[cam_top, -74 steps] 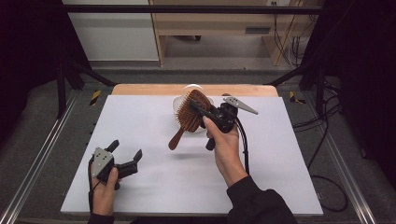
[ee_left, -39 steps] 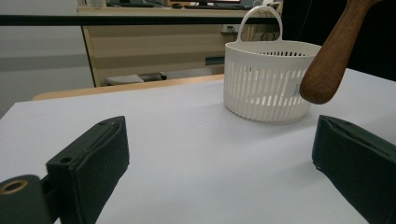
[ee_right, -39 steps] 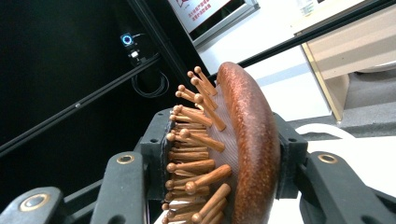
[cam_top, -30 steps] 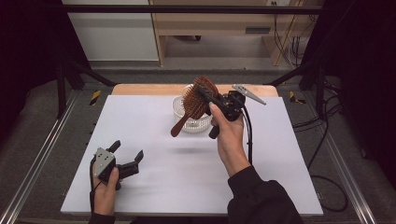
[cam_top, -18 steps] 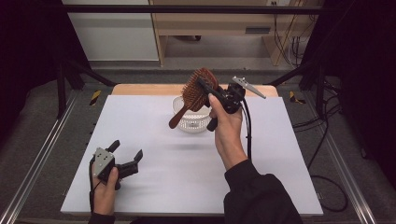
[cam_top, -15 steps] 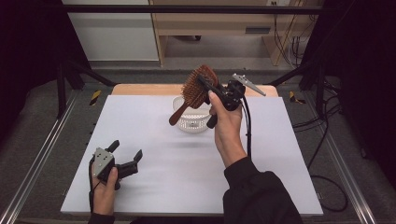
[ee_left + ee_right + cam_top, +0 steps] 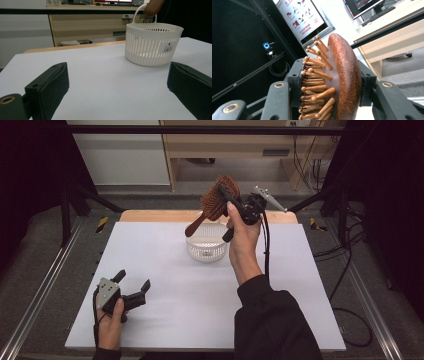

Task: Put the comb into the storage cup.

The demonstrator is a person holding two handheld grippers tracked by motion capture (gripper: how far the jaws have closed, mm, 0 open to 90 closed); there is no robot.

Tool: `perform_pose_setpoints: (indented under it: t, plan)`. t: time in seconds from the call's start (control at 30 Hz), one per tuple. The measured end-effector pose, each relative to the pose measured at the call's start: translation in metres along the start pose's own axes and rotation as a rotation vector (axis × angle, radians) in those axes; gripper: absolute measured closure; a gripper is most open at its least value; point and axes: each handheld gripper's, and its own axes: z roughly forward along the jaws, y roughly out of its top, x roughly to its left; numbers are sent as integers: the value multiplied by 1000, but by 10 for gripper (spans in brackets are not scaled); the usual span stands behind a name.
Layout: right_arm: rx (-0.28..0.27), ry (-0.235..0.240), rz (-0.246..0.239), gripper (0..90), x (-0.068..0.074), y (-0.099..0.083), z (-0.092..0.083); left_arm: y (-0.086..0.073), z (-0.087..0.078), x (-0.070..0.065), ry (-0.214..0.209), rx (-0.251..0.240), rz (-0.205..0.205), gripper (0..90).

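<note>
A brown wooden hairbrush (image 7: 216,200) with wooden pins hangs in the air above the white slotted basket (image 7: 206,242), its handle slanting down to the left. My right gripper (image 7: 226,195) is shut on the brush head; in the right gripper view both jaws press the sides of the hairbrush (image 7: 337,82). My left gripper (image 7: 133,289) rests at the table's front left, held by a hand, jaws open and nothing between them. In the left gripper view the basket (image 7: 152,43) stands ahead to the right on the white table top (image 7: 100,72).
The white table top (image 7: 165,295) is bordered by metal rails (image 7: 45,290) on both sides. A wooden strip (image 7: 150,215) runs along the back edge. A cable (image 7: 265,245) trails from the right gripper along the forearm. Shelving and monitors stand beyond the table.
My right gripper has lifted the hairbrush higher and farther back, from beside the basket to above its far rim. The left gripper has stayed put.
</note>
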Motion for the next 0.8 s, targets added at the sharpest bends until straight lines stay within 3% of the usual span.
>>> perform_pose_setpoints:
  t: [0.3, 0.8]
  plan:
    - [-26, -26, -22, 514, -4, 5, 7, -1, 1, 1, -3, 3, -1, 41]
    - [-46, -67, -45, 513, -18, 11, 4, -1, 1, -1, -7, 6, 1, 41]
